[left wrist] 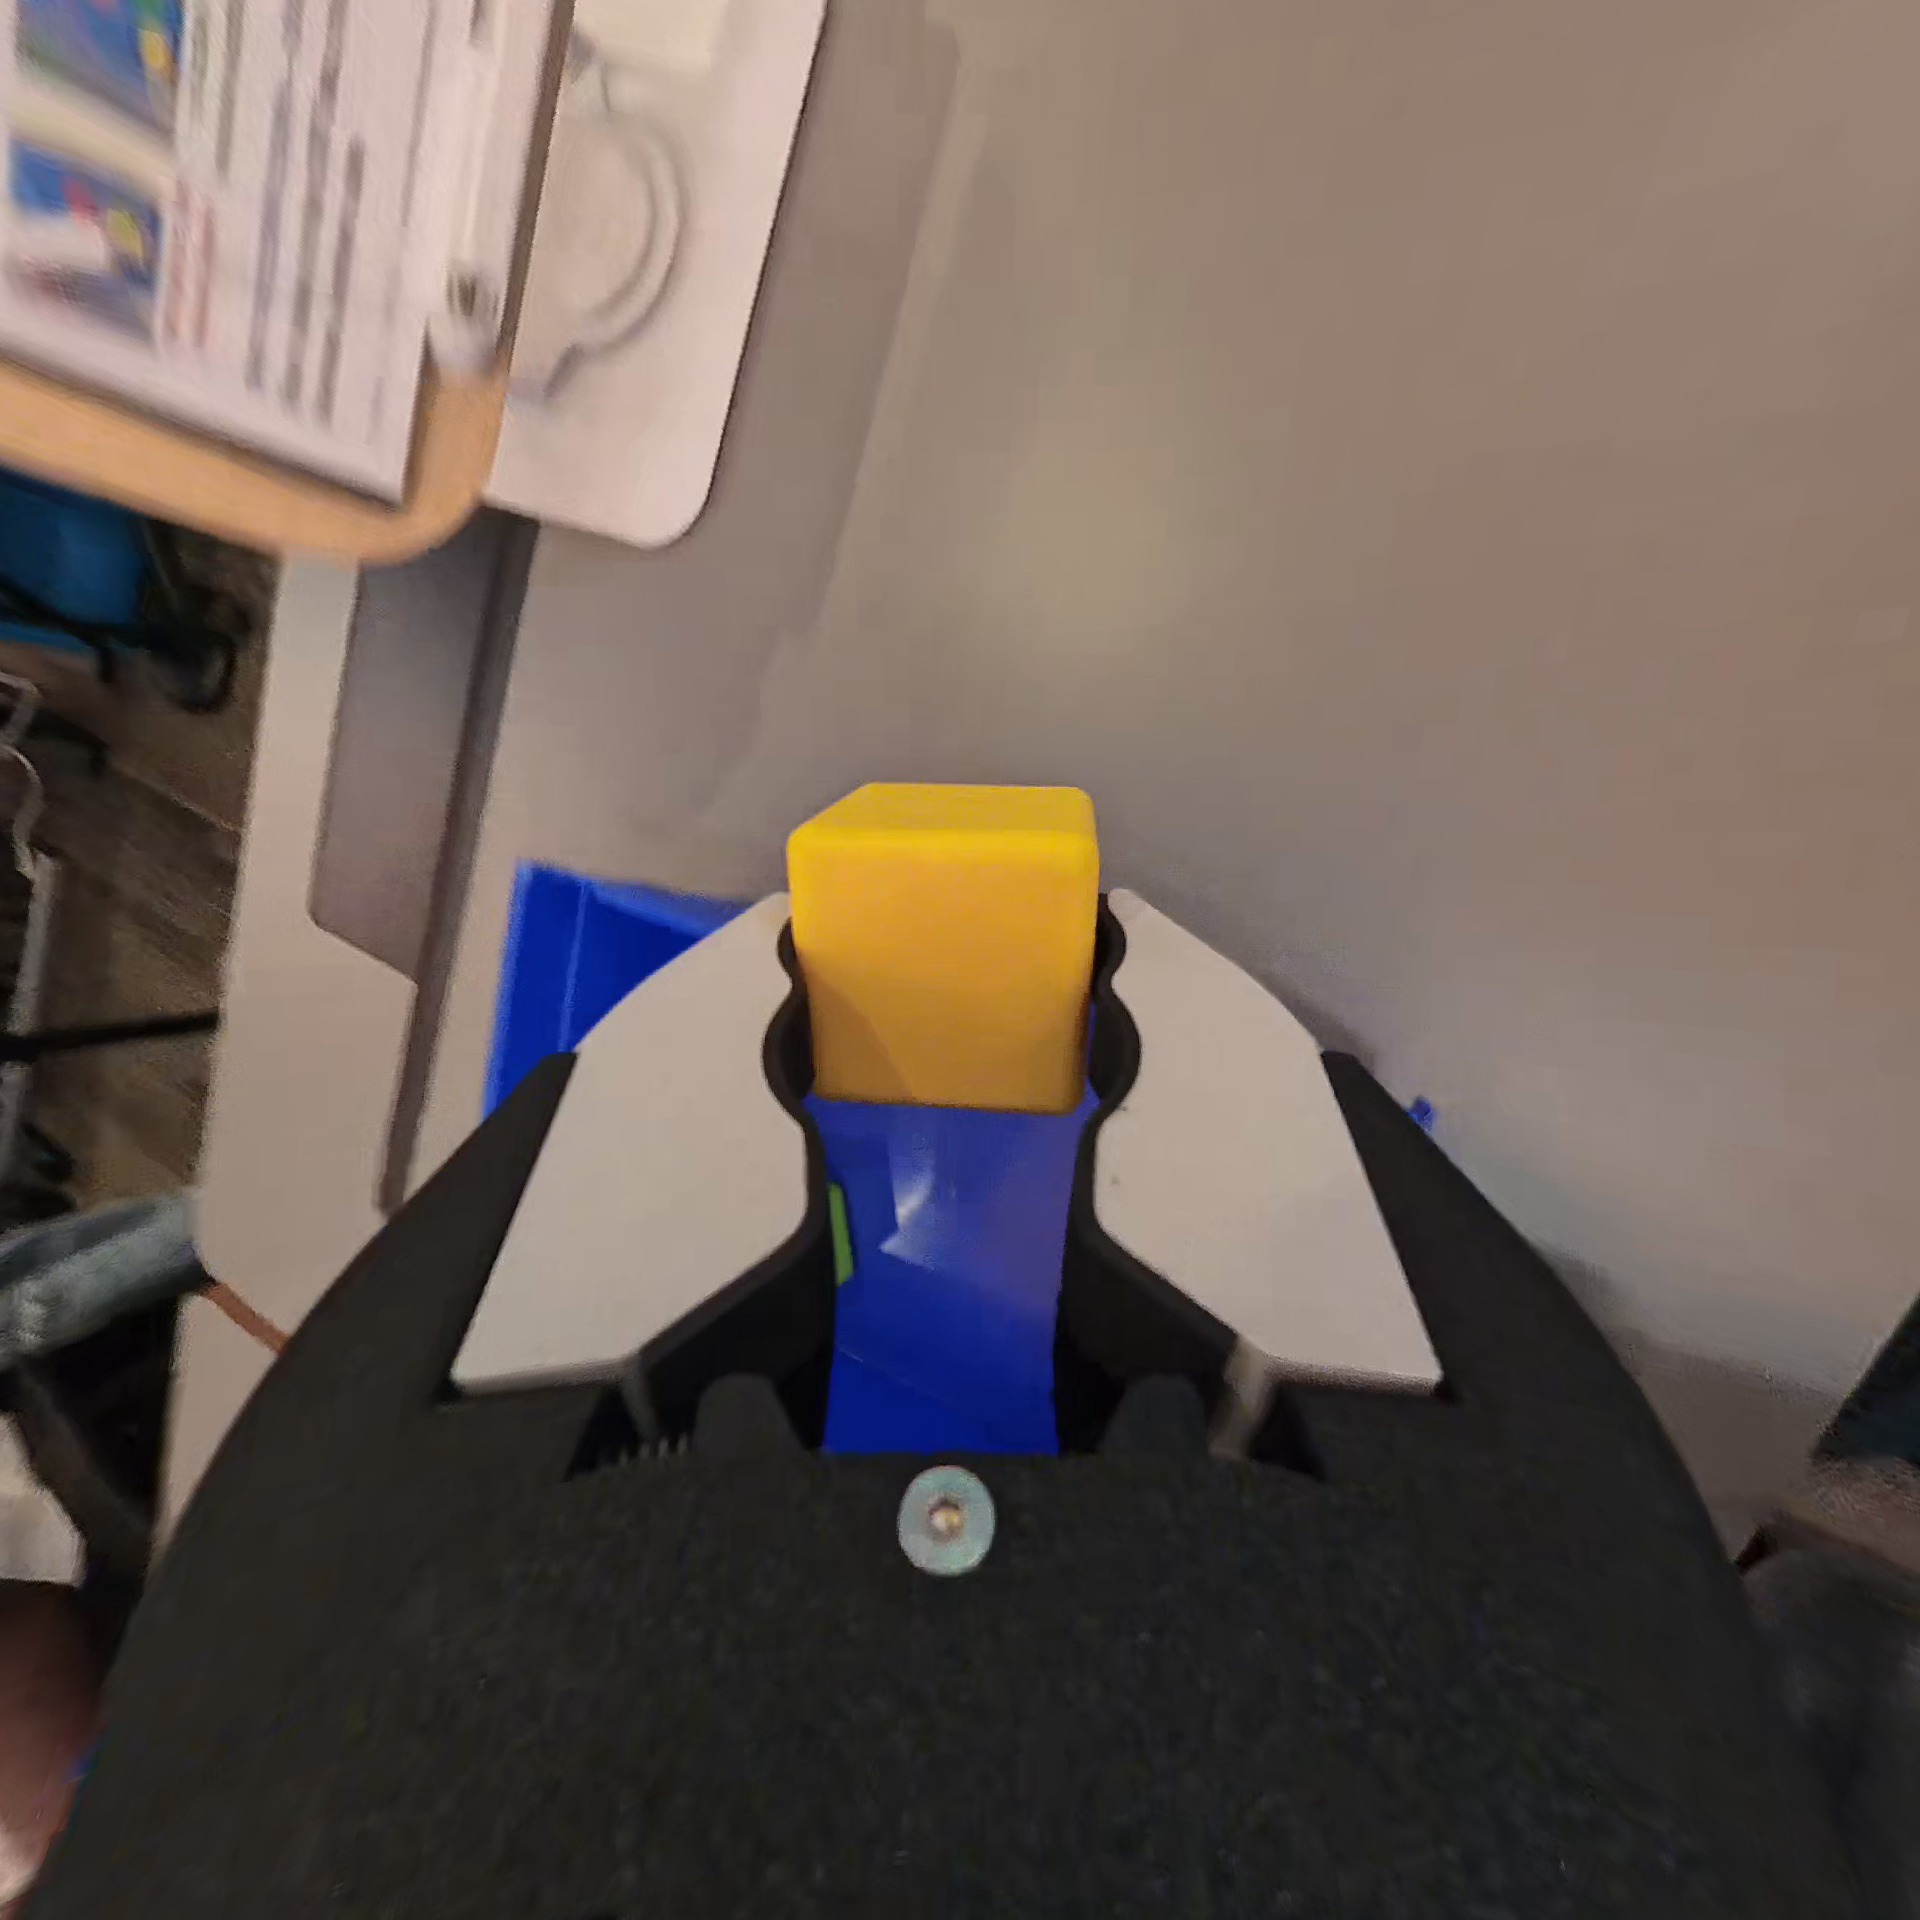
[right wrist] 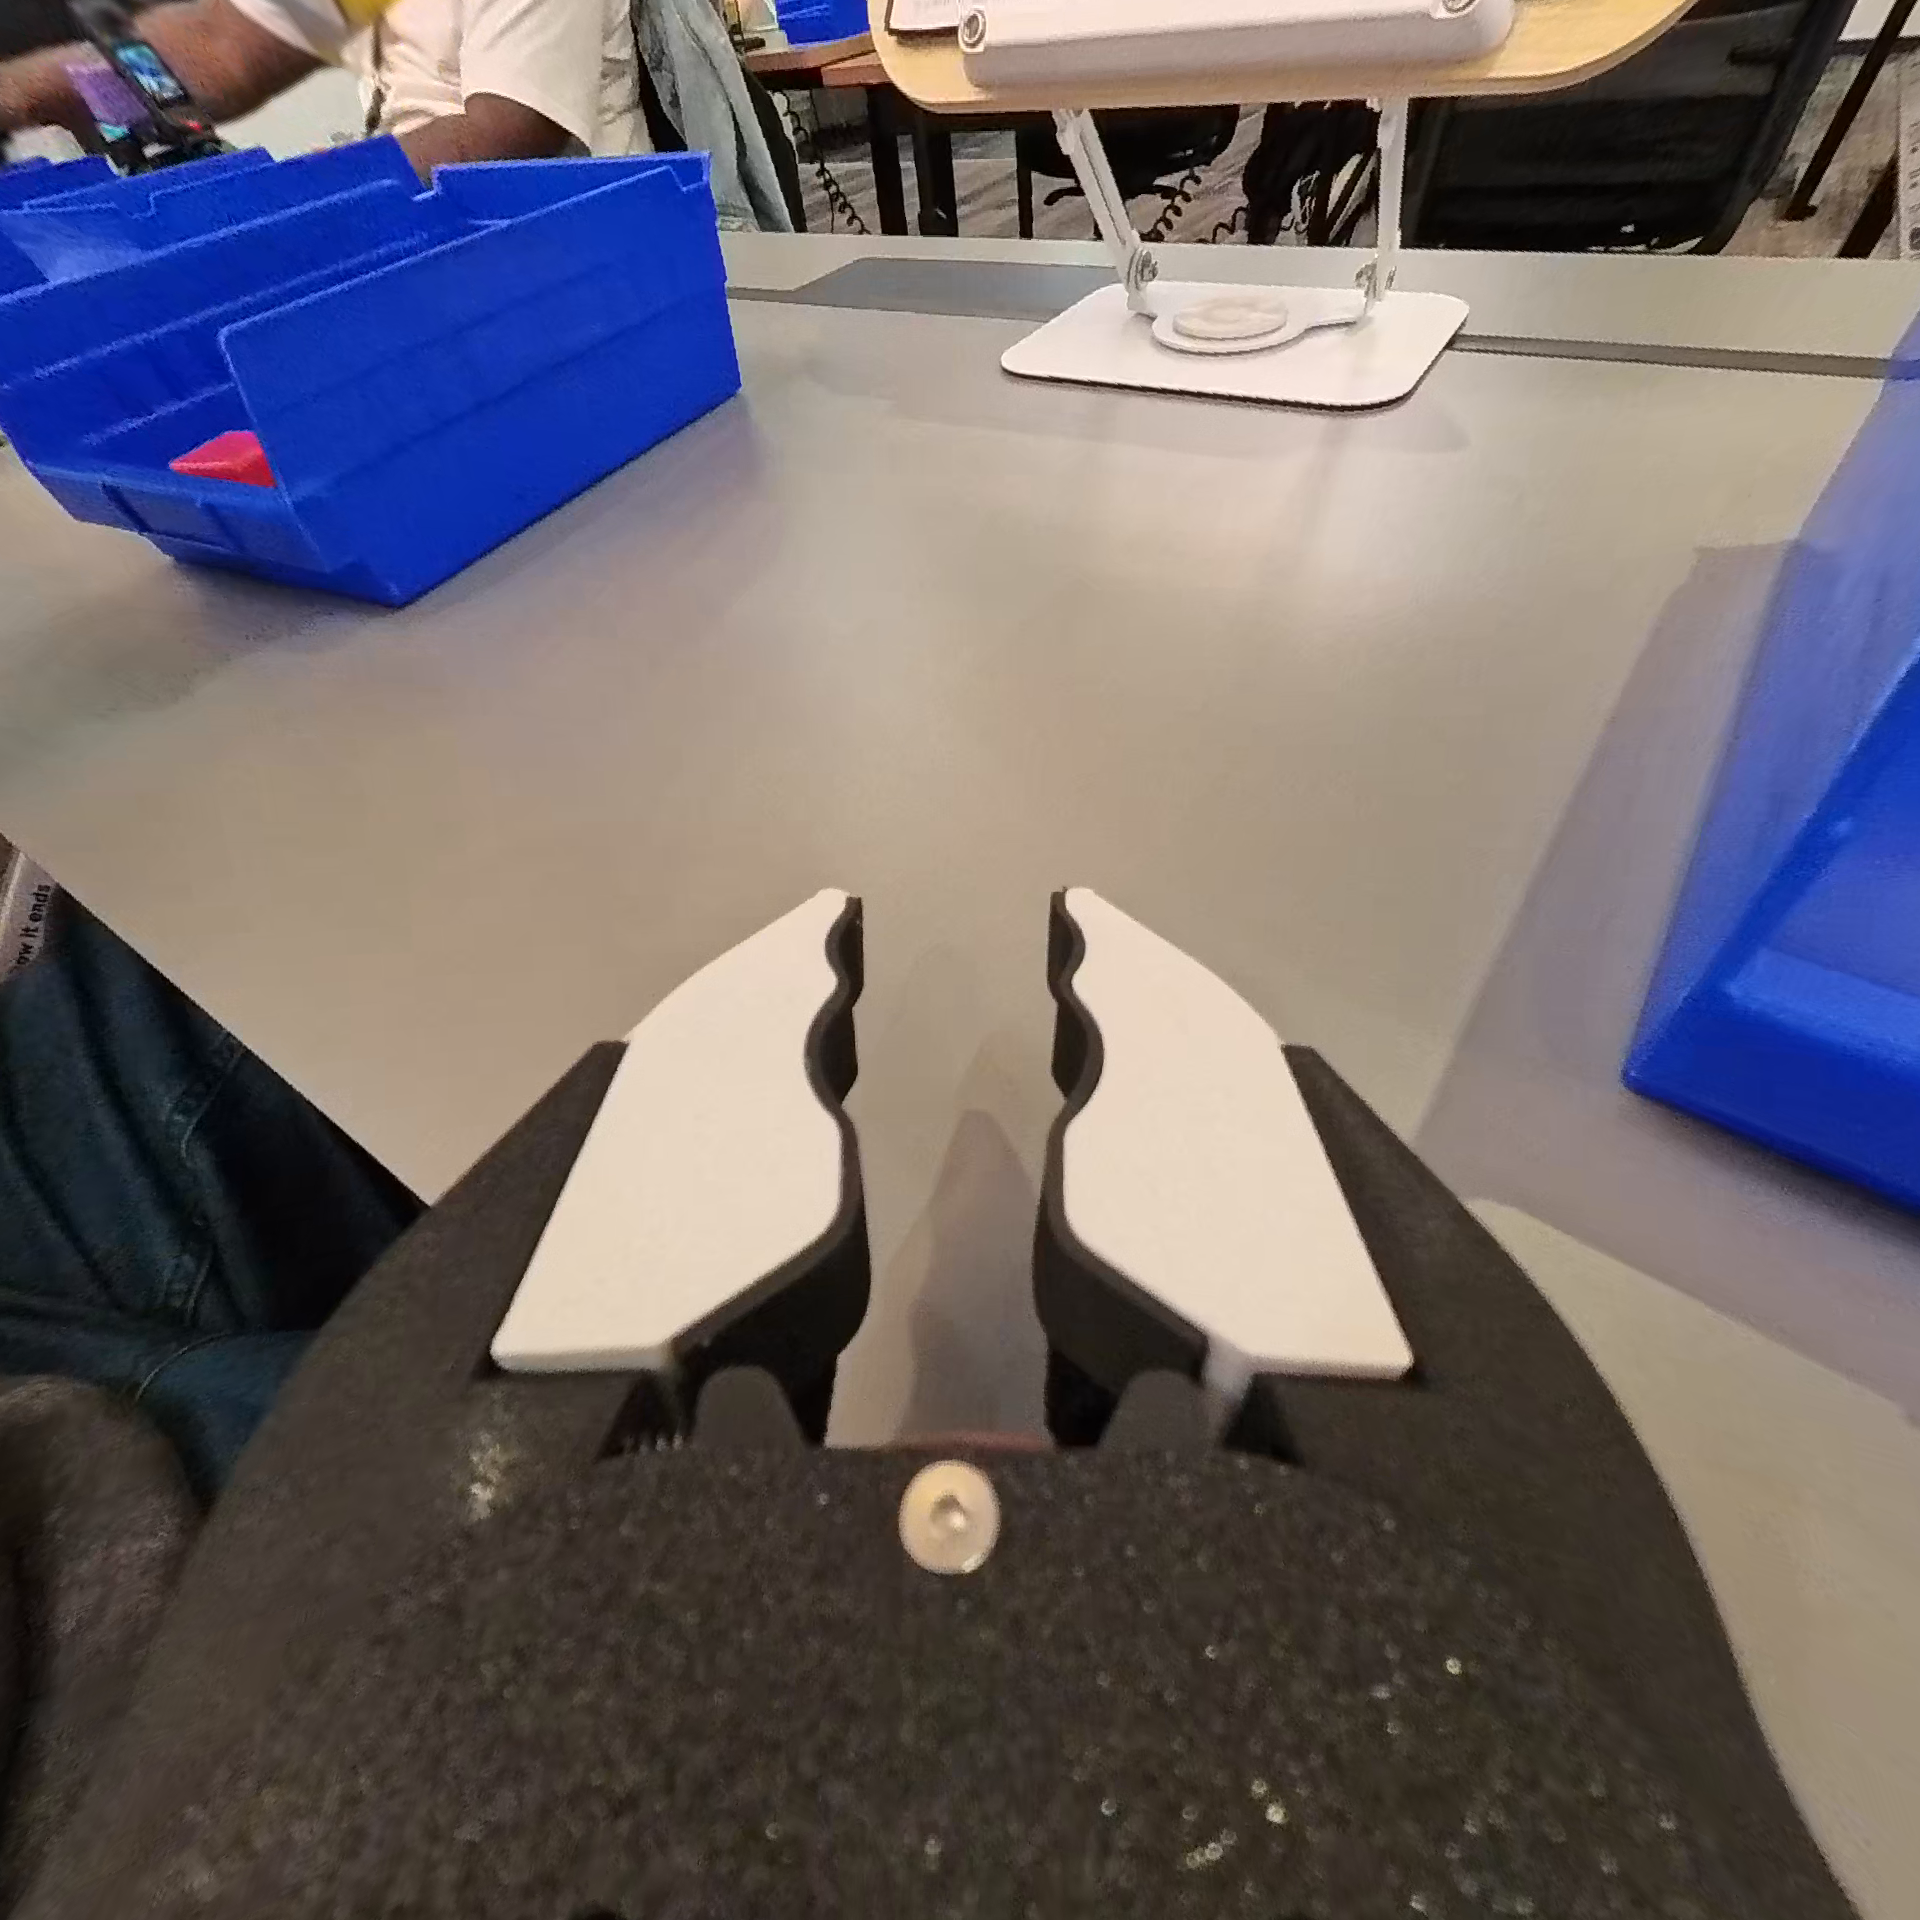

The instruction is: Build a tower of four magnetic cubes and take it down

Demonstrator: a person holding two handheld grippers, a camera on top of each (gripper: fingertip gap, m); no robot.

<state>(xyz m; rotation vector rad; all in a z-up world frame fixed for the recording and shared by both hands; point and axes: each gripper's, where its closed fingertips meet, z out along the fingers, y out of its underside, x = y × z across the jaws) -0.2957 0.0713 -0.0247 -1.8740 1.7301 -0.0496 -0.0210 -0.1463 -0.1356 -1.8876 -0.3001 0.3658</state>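
Note:
My left gripper [left wrist: 943, 914] is shut on a yellow cube [left wrist: 940, 945] and holds it above a blue bin [left wrist: 582, 966]; a sliver of something green [left wrist: 840, 1236] shows by the left finger inside the bin. My right gripper [right wrist: 954, 904] is open and empty, low over the grey table [right wrist: 935, 675] near its front edge. In the right wrist view a blue bin [right wrist: 416, 395] stands at the far left with a red piece [right wrist: 223, 459] in its front compartment. The left gripper does not show in the right wrist view.
A white stand base [right wrist: 1236, 348] with a wooden board above it stands at the table's back; it also shows in the left wrist view [left wrist: 623, 312]. Another blue bin [right wrist: 1808, 883] sits at the right edge. A person sits behind the far left bin.

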